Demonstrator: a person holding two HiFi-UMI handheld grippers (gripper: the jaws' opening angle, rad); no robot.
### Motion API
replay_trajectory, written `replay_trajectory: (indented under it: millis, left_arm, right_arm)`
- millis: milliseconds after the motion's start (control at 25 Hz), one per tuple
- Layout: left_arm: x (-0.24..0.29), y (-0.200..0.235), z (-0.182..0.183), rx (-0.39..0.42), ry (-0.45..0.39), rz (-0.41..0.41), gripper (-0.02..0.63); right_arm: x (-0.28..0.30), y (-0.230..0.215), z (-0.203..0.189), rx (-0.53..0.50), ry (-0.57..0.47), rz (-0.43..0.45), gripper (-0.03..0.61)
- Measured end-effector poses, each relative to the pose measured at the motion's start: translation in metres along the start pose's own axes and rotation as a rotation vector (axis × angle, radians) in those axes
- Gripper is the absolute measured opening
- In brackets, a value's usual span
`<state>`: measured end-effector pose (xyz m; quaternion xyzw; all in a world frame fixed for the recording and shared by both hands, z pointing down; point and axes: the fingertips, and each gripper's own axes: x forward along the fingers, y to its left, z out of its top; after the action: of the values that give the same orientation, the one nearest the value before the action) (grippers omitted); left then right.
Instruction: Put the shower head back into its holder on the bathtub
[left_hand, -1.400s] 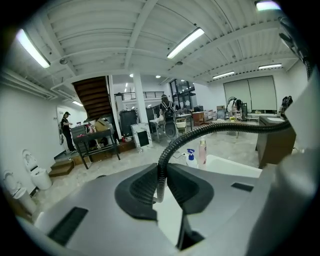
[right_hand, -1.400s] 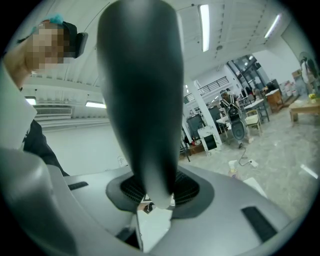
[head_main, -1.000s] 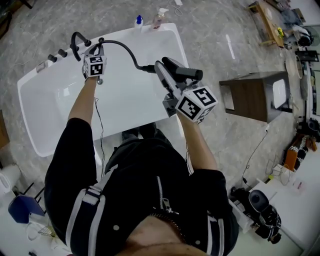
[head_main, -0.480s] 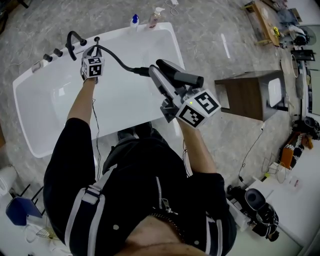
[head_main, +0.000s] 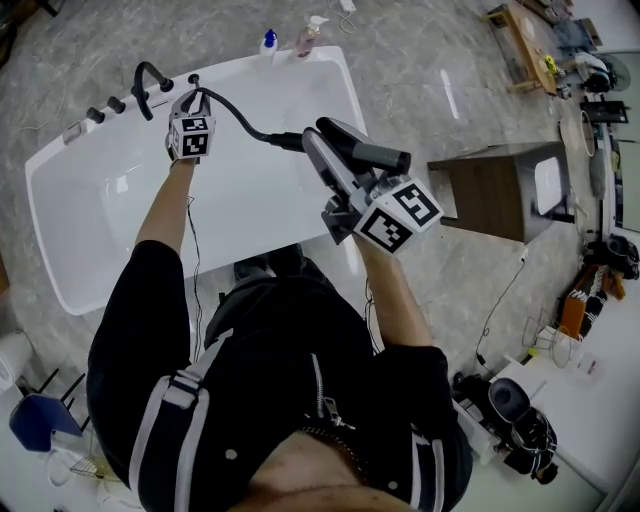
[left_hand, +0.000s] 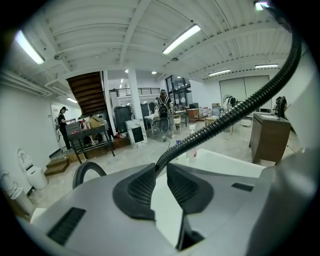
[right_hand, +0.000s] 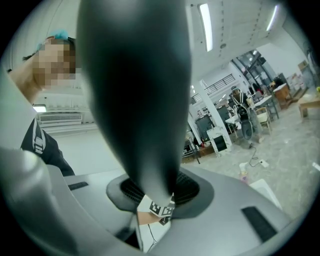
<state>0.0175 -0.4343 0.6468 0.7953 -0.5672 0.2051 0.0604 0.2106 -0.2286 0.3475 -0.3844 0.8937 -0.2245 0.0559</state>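
Clamping black hose (left_hand: 225, 117) near bathtub (head_main: 110, 210) far-left corner, left gripper (left_hand: 159, 170) pinched tight; right gripper (right_hand: 155, 192) grasps dark shower head (right_hand: 135, 90) above tub's right edge.

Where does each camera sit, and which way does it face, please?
Head view: on the person's head, looking steeply down at the bathtub; the torso, left gripper and right gripper show.
Left gripper view: on the left gripper, looking along its jaws, closed on the hose, across the room.
Right gripper view: on the right gripper, looking along its jaws, clamped on the shower head; a sleeve shows.
Shared: the head view also shows the hose and the shower head.
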Motion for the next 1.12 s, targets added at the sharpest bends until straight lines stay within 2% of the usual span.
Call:
replay_trajectory:
  millis: [640, 1120]
  left_arm:
    - [-0.04, -0.019, -0.016, -0.022, 0.01, -0.041, 0.072]
    - [-0.096, -0.017, -0.036, -0.053, 0.003, -0.006, 0.069]
  right_arm:
    - [0.008, 0.023, 0.006, -0.021, -0.029, 0.045, 0.123]
    - [0.009, 0.056, 0.002, -0.103, -0.03, 0.085, 0.123]
